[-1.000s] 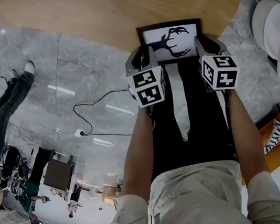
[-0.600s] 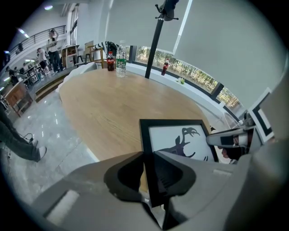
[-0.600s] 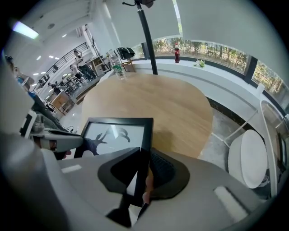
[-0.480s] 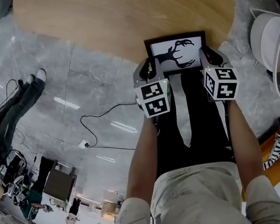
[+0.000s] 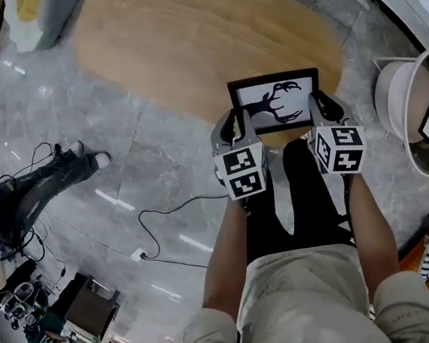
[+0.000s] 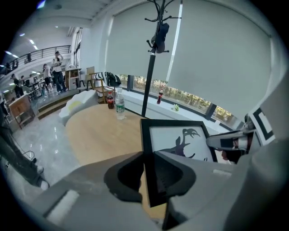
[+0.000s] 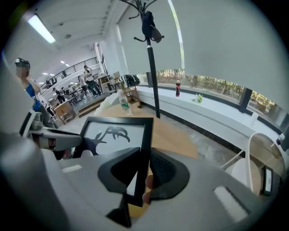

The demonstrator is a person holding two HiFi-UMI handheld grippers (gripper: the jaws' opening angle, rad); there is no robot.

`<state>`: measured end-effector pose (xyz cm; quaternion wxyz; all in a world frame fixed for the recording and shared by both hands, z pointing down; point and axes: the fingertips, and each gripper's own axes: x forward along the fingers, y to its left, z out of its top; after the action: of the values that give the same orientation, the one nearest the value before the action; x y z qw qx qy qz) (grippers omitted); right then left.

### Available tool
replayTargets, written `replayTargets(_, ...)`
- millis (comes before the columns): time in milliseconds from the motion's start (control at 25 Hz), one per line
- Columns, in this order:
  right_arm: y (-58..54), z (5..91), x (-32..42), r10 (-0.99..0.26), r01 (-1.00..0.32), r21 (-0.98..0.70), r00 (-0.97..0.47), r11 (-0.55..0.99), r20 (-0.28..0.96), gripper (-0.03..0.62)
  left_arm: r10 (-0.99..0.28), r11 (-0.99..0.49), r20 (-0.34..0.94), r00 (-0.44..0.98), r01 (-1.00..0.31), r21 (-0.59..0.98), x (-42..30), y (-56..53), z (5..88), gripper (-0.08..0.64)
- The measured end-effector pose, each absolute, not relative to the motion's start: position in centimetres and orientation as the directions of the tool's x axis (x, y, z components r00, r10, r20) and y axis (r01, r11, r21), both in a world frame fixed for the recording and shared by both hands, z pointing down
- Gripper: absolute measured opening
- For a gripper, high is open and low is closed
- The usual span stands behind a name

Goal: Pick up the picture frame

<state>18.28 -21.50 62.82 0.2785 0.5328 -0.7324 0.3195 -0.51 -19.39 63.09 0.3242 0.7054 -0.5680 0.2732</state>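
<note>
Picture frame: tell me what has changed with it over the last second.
The black picture frame with the deer silhouette has risen off the oval wooden table, lifted by the left gripper and right gripper. Both pairs of jaws have just been closing and now clamp its side edges. Unchanged: each gripper keeps its own side, picture facing the person.

Bright, even indoor light; fisheye warp, dark corners

No readable text or numbers anywhere; bottle [image 6: 119, 106] label too small to read
</note>
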Motion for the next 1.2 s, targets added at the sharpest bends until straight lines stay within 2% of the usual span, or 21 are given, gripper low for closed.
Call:
replayTargets(320,-24.6,50.1,18.4,-0.747,-0.960,-0.129,-0.276,0.250,0.605,0.072,-0.757,-0.180,0.620,0.205,-0.978,0.104,-0.5,-23.0,50.9,0.081)
replayTargets(720,-28.1,36.7,18.3,-0.868,-0.959,-0.085,-0.282,0.272,0.409,0.072,-0.878,-0.207,0.434,0.199,-0.978,0.031,-0.6,-26.7,37.2,0.081)
replayTargets(1200,-28.4,21.7,17.4,-0.944,-0.950,-0.007,-0.311,0.312,0.111,0.072,-0.971,-0.185,0.161,0.176,-0.982,-0.044,-1.5,-26.9,22.7,0.081)
